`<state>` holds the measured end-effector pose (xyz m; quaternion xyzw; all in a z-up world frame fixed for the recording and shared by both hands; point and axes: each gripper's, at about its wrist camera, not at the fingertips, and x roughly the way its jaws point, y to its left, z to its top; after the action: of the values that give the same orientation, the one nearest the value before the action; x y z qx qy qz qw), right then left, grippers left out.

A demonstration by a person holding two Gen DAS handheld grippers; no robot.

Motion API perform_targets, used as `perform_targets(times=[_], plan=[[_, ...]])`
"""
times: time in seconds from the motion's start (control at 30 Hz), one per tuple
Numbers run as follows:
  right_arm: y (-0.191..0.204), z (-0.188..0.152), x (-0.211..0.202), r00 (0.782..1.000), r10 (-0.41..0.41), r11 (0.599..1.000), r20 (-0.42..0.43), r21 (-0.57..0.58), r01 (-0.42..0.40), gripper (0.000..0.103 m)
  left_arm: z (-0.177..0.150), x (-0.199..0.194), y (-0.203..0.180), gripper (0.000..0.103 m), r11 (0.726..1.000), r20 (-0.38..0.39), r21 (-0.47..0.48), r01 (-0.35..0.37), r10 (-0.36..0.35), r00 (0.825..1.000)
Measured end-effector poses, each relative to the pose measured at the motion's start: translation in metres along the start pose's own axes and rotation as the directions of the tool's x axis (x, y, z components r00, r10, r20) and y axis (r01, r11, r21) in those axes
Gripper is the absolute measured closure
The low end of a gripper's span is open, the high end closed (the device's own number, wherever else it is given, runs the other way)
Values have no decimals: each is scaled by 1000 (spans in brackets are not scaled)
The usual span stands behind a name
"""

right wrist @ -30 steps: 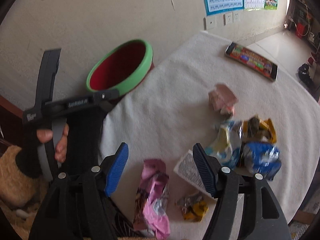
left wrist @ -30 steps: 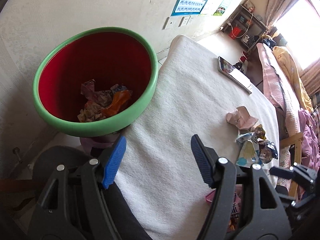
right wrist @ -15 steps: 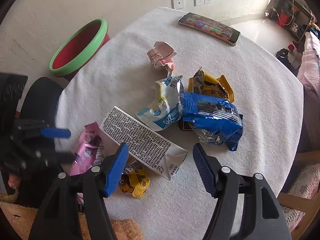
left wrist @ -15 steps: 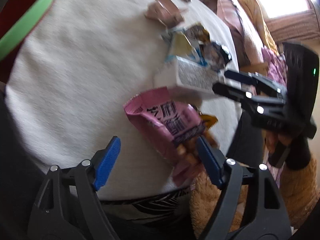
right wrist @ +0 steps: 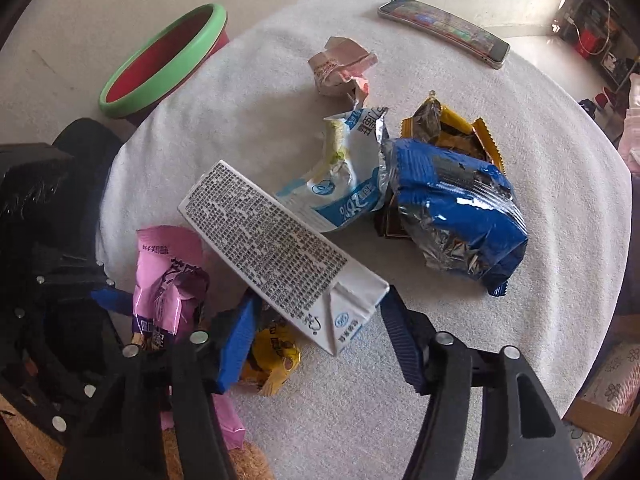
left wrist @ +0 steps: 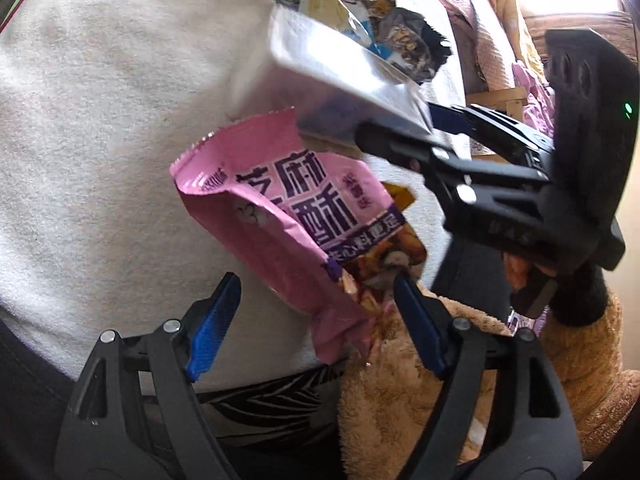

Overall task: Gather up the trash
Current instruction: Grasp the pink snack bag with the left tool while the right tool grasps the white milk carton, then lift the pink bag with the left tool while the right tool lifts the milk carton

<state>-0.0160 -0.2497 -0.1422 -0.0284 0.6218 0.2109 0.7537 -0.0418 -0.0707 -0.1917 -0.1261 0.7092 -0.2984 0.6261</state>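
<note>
A pink snack wrapper point(left wrist: 296, 216) lies at the near edge of the white-clothed round table point(left wrist: 100, 120); its lower end reaches between the fingers of my open left gripper point(left wrist: 316, 320). It also shows in the right wrist view point(right wrist: 168, 276). A flattened white milk carton point(right wrist: 276, 256) lies with its corner between the fingers of my open right gripper point(right wrist: 320, 344), which appears in the left wrist view point(left wrist: 404, 128) around the carton point(left wrist: 340, 76). The red bin with a green rim point(right wrist: 160, 60) stands beyond the table's far left edge.
More trash lies on the table: a blue foil bag point(right wrist: 452, 204), a white-blue pouch point(right wrist: 344, 176), a yellow wrapper point(right wrist: 452, 132), a crumpled pink-white carton point(right wrist: 340, 68) and a small yellow wrapper point(right wrist: 272, 356). A phone point(right wrist: 444, 28) lies at the far edge.
My left gripper swung away from the bin to the pink wrapper at the table's near edge. My right gripper moved onto the white carton's corner. Both stayed open.
</note>
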Motion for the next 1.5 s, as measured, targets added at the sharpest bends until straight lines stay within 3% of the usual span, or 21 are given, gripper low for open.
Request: perform_targets(times=[0.2,0.23,0.33,0.43,0.53,0.67,0.77,1.03,1.23,1.5], plan=[[1,5,0,999,11,998,51,59,-14,59,-1,5,-3,29,1000,-15,-10,-3,3,1000],[4,5,0,998,15,998,58,61,-18,59,-1,8,-1,41,1000,-24,-24,-11,10,1000],[13,9,0,996,25,998,84,62,-31,60,0,5,7,64,998,-9,-60,7,-7,1000],[20,15,2,994,36,996,103,75,-44,61,5,-11,11,67,998,64,-54,-39,43,997],[26,22,3,993,33,996,117,84,-43,61,12,-34,21,68,992,139,-62,-111,118,983],[31,26,4,992,38,994,122,98,-50,60,18,-63,42,68,966,219,-102,-239,257,941],[37,26,10,992,68,991,108,104,-80,59,23,-77,57,67,956,248,-144,-256,285,926],[56,32,2,979,167,982,118,73,-176,58,25,-84,70,57,952,316,-195,-236,289,904],[45,41,-8,971,166,974,174,123,-188,57,24,-94,77,57,948,353,-239,-212,288,890],[38,41,10,973,184,963,139,173,-207,56,29,-92,78,46,956,376,-258,-140,232,897]])
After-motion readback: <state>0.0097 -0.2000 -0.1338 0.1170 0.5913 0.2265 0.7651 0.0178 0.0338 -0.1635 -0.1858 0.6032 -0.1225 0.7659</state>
